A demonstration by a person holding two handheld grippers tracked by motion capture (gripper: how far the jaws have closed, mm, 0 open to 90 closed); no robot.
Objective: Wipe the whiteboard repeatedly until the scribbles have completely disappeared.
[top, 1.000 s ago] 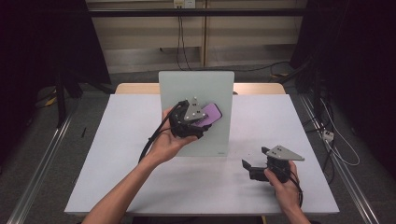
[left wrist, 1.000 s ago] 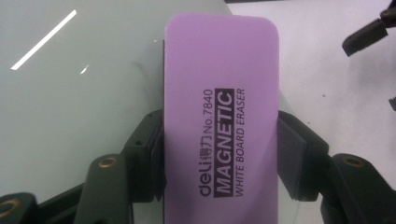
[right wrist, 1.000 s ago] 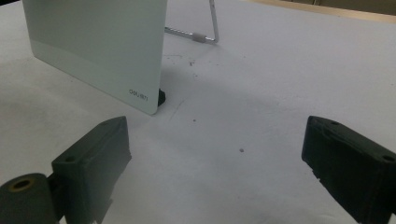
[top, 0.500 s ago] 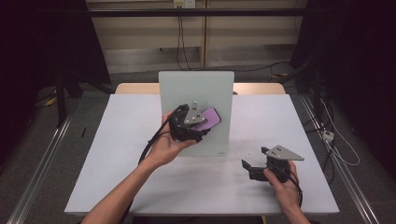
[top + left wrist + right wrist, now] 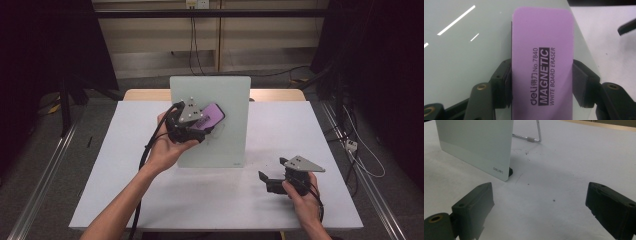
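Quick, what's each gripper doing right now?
Left gripper: closed on the purple whiteboard eraser, against the glass board.
Right gripper: open, holding nothing.

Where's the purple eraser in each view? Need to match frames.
High view: purple eraser upper centre, against the whiteboard, in the left hand-held gripper.
Left gripper view: centre, clamped between the jaws.
Right gripper view: not in it.
Shared landmark: whiteboard.

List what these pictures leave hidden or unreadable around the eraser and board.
- Eraser underside: left gripper view, hidden by its own purple body against the whiteboard.
- Board marks: high view, too small.
- Board stand: right gripper view, cut off behind the board.
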